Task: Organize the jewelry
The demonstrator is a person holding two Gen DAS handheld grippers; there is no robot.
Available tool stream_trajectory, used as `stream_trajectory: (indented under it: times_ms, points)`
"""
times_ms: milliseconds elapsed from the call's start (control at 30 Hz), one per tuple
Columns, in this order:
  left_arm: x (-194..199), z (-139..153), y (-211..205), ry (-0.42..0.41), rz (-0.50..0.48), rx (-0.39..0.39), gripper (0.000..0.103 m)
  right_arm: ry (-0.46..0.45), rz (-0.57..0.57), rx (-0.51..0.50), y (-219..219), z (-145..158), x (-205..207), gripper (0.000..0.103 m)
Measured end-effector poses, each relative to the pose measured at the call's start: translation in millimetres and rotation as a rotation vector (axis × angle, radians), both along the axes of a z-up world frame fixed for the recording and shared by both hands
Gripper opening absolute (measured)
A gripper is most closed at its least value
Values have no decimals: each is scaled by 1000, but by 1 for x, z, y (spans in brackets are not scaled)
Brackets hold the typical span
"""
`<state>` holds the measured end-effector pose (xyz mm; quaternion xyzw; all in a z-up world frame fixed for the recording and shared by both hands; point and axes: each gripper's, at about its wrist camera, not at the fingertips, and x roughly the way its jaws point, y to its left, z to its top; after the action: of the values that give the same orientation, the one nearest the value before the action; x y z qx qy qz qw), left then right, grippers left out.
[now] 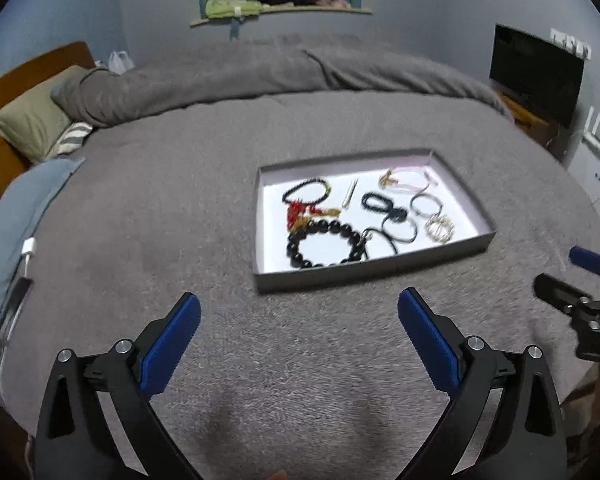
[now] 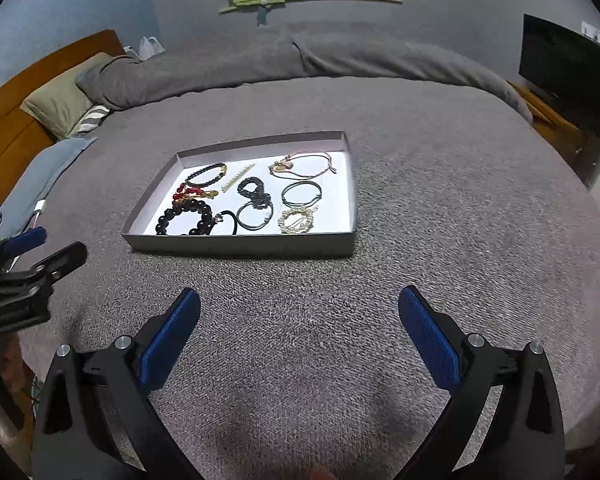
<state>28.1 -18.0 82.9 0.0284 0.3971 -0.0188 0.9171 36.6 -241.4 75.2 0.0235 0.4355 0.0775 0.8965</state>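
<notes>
A shallow grey tray [image 1: 372, 270] [image 2: 240, 249] with a white floor lies on the grey bedspread. Inside it are several pieces: a big black bead bracelet [image 1: 324, 242] [image 2: 186, 218], a thin dark bead bracelet [image 1: 306, 192] [image 2: 206, 172], a red and gold piece [image 1: 300, 214] [image 2: 188, 192], black hair ties [image 1: 380, 202] [image 2: 254, 190], a pearl ring [image 1: 440, 228] [image 2: 296, 220], and a pink cord bracelet [image 1: 412, 178] [image 2: 304, 166]. My left gripper [image 1: 300, 308] is open over bare blanket, short of the tray. My right gripper [image 2: 300, 304] is open too, nothing between its fingers.
A rolled grey duvet [image 1: 260, 72] and pillows [image 1: 32, 124] lie at the far side of the bed. A phone and white charger [image 1: 24, 264] rest at the left edge. A dark screen [image 1: 536, 76] stands on a wooden stand at right.
</notes>
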Motion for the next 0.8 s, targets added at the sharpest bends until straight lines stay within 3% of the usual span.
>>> stream_trajectory:
  times_ms: [233, 400, 800]
  points:
    - [-1, 5, -2, -22, 44, 18, 98, -59, -14, -23, -3, 4, -4, 98]
    - [3, -5, -10, 0, 31, 57, 98, -55, -14, -17, -1, -1, -2, 98]
    - [6, -11, -13, 24, 12, 52, 98, -54, -7, -33, 3, -2, -2, 98]
